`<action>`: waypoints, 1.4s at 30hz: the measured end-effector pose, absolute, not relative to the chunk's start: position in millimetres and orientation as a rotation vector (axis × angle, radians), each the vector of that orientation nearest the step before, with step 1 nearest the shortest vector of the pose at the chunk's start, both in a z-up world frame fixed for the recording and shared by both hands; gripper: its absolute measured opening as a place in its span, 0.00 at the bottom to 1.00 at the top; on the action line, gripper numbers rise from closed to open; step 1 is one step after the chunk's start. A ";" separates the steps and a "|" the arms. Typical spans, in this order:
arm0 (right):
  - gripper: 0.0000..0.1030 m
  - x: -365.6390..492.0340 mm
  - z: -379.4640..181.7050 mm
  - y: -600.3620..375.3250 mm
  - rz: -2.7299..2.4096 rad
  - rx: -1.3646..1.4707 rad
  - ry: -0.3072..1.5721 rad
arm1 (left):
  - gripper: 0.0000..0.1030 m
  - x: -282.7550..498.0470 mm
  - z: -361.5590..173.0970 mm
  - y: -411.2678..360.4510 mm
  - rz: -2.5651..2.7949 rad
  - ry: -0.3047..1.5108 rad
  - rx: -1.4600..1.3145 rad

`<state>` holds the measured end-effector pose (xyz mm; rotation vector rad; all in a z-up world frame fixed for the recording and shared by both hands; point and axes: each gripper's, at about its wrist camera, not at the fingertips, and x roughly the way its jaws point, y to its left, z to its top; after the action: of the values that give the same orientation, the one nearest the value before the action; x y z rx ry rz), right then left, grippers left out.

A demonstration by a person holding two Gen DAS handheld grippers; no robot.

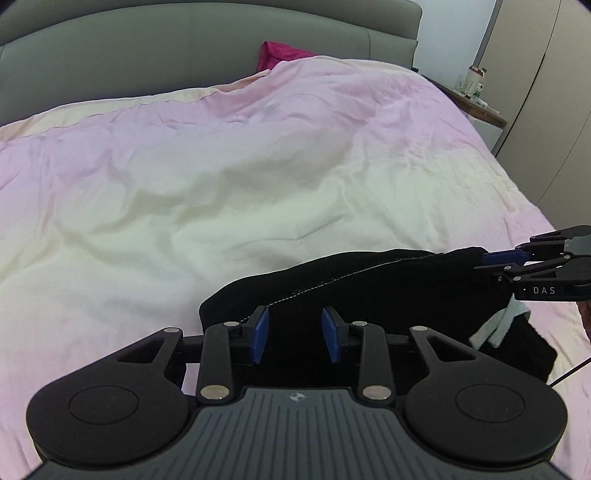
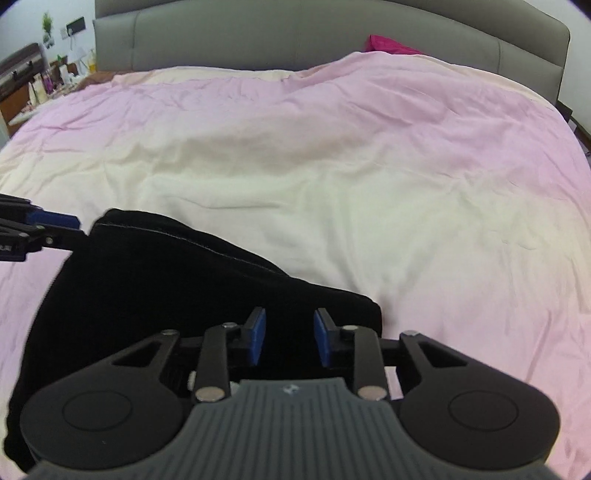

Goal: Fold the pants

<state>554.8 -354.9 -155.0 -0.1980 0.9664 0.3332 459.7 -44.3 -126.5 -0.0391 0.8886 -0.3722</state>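
Note:
Black pants (image 1: 369, 295) lie folded in a compact pile on the pink bed cover, with a pale drawstring (image 1: 495, 325) hanging at the right side. They also show in the right wrist view (image 2: 166, 288). My left gripper (image 1: 295, 334) is open just above the pile's near left part, nothing between its blue pads. My right gripper (image 2: 289, 338) is open over the pile's near right corner, also empty. Each gripper shows at the edge of the other's view, the right gripper (image 1: 491, 260) by the pile's far right corner, the left gripper (image 2: 70, 223) by the far left corner.
The pink and cream cover (image 1: 258, 166) spreads over the whole bed. A grey headboard (image 2: 314, 33) stands at the far end with a magenta cloth (image 2: 391, 46) by it. A bedside table (image 1: 476, 99) with bottles is at right, a cluttered desk (image 2: 44, 85) at left.

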 end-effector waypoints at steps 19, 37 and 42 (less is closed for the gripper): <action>0.23 568.9 -198.8 -355.8 0.226 -0.186 0.957 | 0.14 470.3 -143.2 -69.8 -0.221 0.994 0.158; 0.19 438.6 -218.9 -400.4 0.238 -0.150 0.992 | 0.14 347.9 -159.5 -78.7 -0.286 1.120 0.181; 0.22 413.7 -191.7 -378.2 0.230 -0.195 0.912 | 0.49 296.4 -118.2 -65.7 -0.266 1.007 0.105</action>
<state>413.7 -378.2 -191.7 -0.1953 0.9123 0.2300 296.4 -65.7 -118.2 0.1049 1.0073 -0.2656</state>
